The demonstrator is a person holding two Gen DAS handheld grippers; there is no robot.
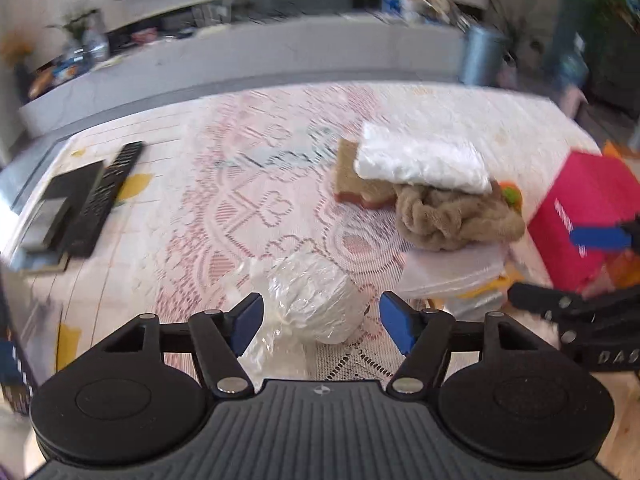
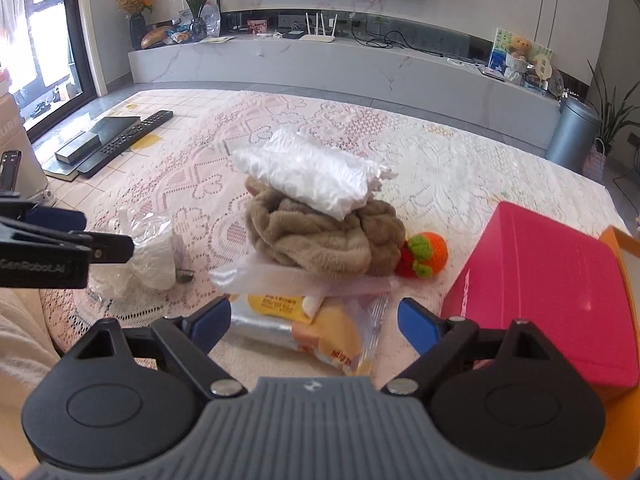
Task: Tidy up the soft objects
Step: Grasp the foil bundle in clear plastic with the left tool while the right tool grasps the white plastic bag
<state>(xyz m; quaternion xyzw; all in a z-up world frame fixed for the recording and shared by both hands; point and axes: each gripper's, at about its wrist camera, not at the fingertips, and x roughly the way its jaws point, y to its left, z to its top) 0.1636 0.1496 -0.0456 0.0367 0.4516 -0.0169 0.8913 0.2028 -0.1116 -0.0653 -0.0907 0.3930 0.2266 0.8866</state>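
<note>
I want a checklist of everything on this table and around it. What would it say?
Surface: table under a pink-and-white lace cloth.
Job's things: crumpled brown fleece cloth with a white plastic-wrapped pack on top; clear bag of white soft stuff; orange-and-green crocheted toy; yellow snack packets; pink box.
Clutter: black remote control, dark flat case.
Grippers: left gripper open, bag between its fingers; right gripper open over the packets.
Cables: black wires on the TV shelf.
Surroundings: grey bin, potted plants.
</note>
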